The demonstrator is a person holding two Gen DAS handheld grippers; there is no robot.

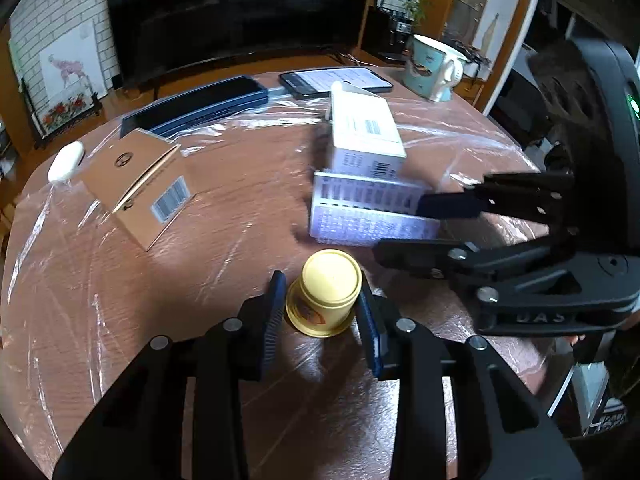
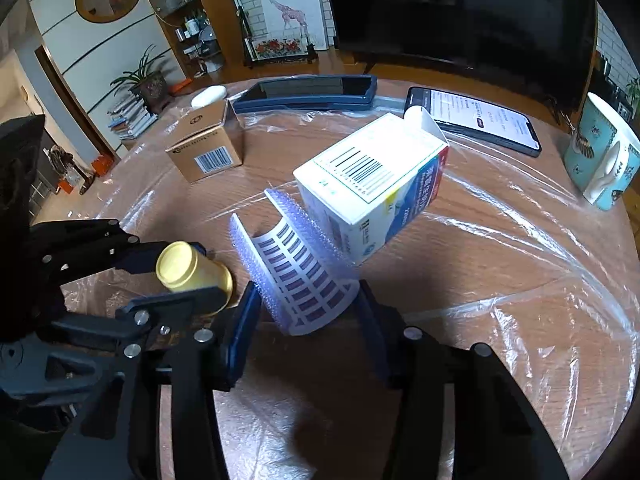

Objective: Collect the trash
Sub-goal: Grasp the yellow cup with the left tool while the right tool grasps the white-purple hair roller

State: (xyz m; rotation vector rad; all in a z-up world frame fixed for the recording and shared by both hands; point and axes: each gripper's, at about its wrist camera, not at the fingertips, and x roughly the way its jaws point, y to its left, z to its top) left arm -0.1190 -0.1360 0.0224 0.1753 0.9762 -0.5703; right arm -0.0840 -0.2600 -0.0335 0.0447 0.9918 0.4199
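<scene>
A small yellow cup [image 1: 326, 292] stands upside down between the fingers of my left gripper [image 1: 320, 304]; the pads sit close on both sides and seem to grip it. It also shows in the right wrist view [image 2: 192, 270], off the table. My right gripper [image 2: 306, 312] is shut on a bent purple blister sheet [image 2: 298, 276], which bows between the pads; in the left wrist view the sheet [image 1: 368, 212] lies by that gripper [image 1: 404, 226]. A white medicine box [image 2: 372, 184] leans on the sheet. A brown carton [image 1: 140, 188] stands to the left.
The round wooden table [image 1: 240, 216] is covered in clear plastic film. At the back lie a dark blue tray [image 1: 200, 106], a lit phone [image 1: 336, 80], a white case [image 1: 66, 160] and a turquoise mug [image 1: 432, 68]. A TV stands behind.
</scene>
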